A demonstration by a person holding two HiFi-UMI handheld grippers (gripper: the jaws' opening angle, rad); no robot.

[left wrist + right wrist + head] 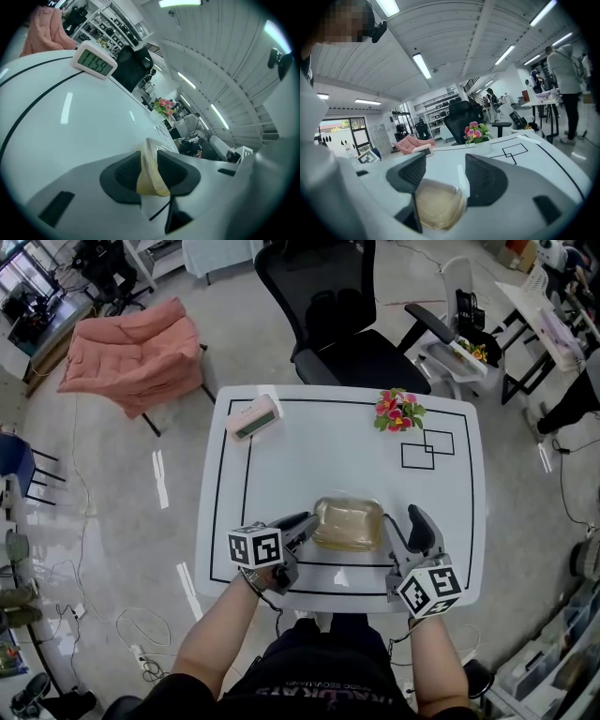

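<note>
Clamping the rim of the translucent yellowish plastic container [349, 521], the left gripper [306, 523] had its jaws pressed narrow on it. The right gripper [405, 529] sat just beside the container's other side, jaws wide apart. The container rested near the white table's [328, 442] front edge.

container [349, 523] sat front and middle on the table [328, 456], left gripper [305, 522] at its left, right gripper [407, 526] at its right; clock [253, 417] back left, flowers [398, 411] back right, chair [337, 334] behind.
</note>
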